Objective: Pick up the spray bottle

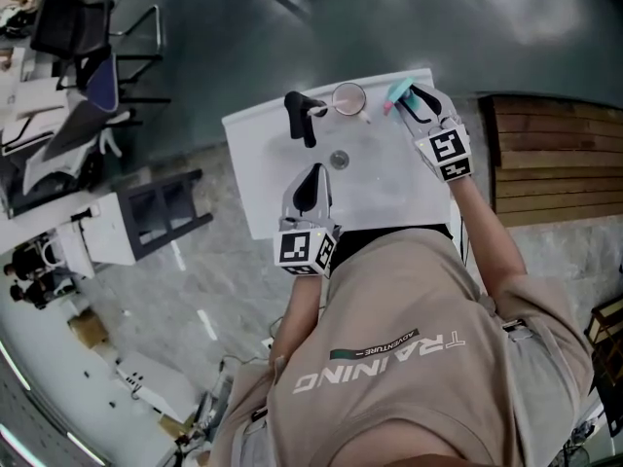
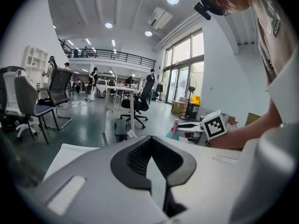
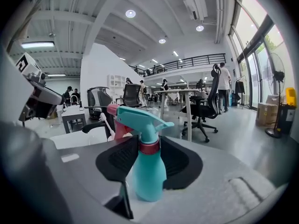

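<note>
The spray bottle [image 1: 397, 91] is teal with a red collar and a pink nozzle. It stands upright on the far right corner of the white washbasin [image 1: 255, 149]. My right gripper [image 1: 409, 95] reaches to it from the near side. In the right gripper view the bottle [image 3: 148, 171] fills the space between the jaws, and both black pads lie against its sides, so my right gripper [image 3: 150, 146] is shut on it. My left gripper [image 1: 313, 173] hovers over the basin near the drain [image 1: 339, 160]. Its tips [image 2: 152, 146] meet, with nothing between them.
A black tap [image 1: 302, 115] stands at the basin's far edge, with a clear cup [image 1: 348, 97] to its right, close to the bottle. Wooden decking [image 1: 555, 159] lies on the right. Office chairs [image 1: 88, 37] and desks stand at the far left.
</note>
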`<action>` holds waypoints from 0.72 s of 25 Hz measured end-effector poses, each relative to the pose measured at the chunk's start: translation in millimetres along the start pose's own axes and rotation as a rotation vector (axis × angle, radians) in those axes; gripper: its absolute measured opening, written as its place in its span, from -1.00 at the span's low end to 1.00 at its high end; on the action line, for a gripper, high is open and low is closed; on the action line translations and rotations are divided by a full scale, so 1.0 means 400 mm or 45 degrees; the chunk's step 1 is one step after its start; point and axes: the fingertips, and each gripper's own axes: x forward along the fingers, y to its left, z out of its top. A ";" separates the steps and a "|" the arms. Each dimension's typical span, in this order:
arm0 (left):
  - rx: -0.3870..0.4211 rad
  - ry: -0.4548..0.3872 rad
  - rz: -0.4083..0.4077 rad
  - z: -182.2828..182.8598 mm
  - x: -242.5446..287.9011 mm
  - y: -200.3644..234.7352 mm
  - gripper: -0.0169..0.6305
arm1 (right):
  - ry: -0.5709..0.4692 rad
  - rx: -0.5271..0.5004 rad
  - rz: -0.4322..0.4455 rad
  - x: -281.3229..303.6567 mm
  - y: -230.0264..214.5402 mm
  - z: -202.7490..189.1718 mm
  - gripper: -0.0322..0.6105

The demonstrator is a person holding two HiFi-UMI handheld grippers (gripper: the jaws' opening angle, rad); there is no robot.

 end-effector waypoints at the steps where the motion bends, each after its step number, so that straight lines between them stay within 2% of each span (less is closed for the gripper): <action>1: 0.002 0.001 -0.002 0.000 -0.001 0.001 -0.90 | -0.001 -0.001 0.006 0.002 0.001 0.002 -0.43; 5: 0.002 0.002 -0.001 0.010 -0.008 0.009 -0.90 | 0.015 -0.023 0.038 0.014 0.010 0.010 -0.43; 18: 0.025 -0.050 -0.045 0.032 -0.048 0.058 -0.90 | -0.002 -0.096 -0.006 -0.014 0.050 0.069 -0.48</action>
